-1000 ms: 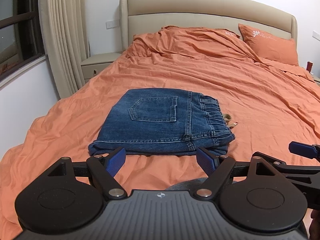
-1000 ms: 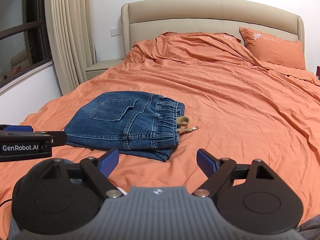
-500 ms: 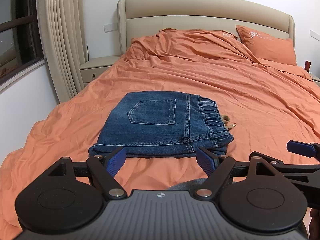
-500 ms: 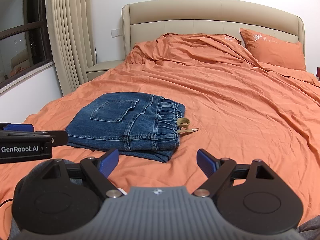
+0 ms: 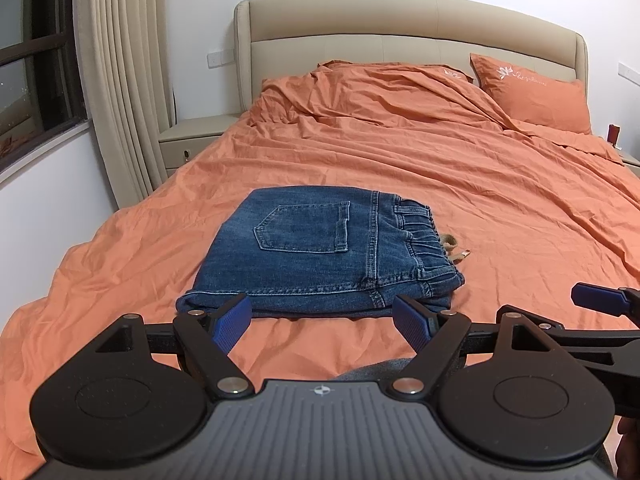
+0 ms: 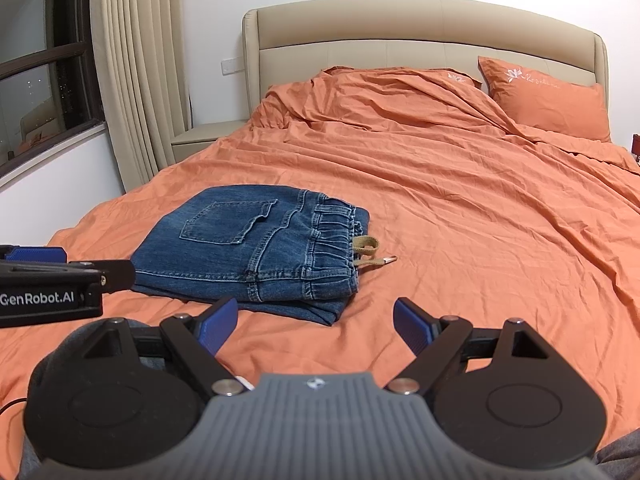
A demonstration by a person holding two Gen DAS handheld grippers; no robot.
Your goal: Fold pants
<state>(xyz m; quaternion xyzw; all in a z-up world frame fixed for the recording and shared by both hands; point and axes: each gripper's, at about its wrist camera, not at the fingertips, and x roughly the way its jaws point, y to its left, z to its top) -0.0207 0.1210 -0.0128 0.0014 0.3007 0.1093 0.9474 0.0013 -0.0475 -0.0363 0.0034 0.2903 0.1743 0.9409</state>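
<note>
The bed carries the jeans folded flat at my twelve o'clock. My left gripper and right gripper gape empty. Snagging the drawstring at three o'clock could undo the fold.

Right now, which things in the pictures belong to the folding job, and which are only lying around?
For the job:
- folded jeans, with the drawstring sticking out at the waistband
- left hand-held gripper, open, empty
- right hand-held gripper, open, empty
- bed cover on which the jeans lie

Only around:
- pillow
- headboard
- nightstand
- curtain
</note>
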